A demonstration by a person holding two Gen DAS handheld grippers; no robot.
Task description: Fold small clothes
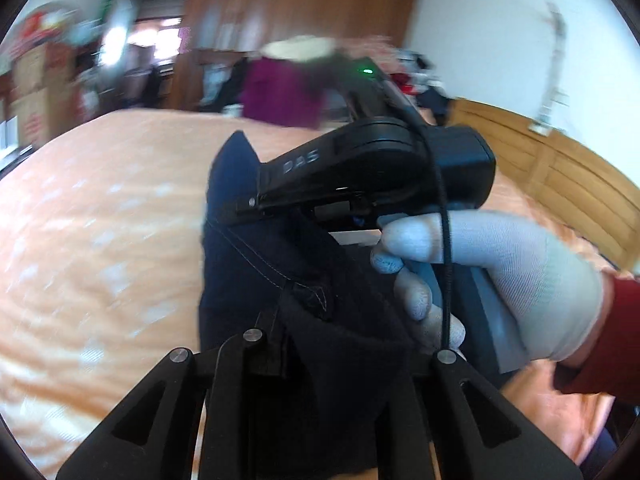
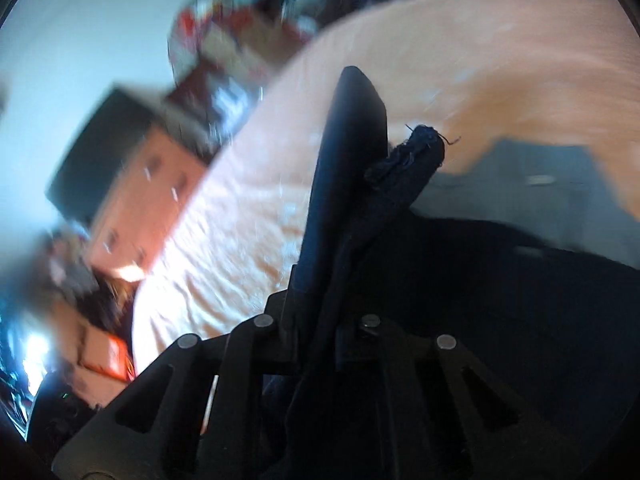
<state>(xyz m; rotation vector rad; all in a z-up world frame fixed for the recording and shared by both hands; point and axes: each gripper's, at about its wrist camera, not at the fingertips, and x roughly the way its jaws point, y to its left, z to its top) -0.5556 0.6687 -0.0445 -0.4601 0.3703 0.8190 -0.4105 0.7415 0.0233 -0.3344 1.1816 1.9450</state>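
A dark navy garment (image 1: pixel 256 280) with pale stitching hangs in the air above the bed, held between both grippers. In the left wrist view it drapes over my left gripper (image 1: pixel 294 320), which is shut on it, the fingers mostly hidden under the cloth. My right gripper (image 1: pixel 240 210), a black tool in a white-gloved hand (image 1: pixel 500 272), pinches the garment's upper edge. In the right wrist view my right gripper (image 2: pixel 378 152) is shut on a bunched corner of the garment (image 2: pixel 412 160). The remainder of the cloth (image 2: pixel 500 300) hangs to the lower right.
A bed with a peach sheet (image 1: pixel 100 220) lies under both grippers. A wooden headboard (image 1: pixel 560 184) is at the right, a wooden wardrobe (image 1: pixel 300 0) and a purple cloth (image 1: pixel 280 92) behind. Blurred boxes and a dresser (image 2: pixel 152 184) stand beside the bed.
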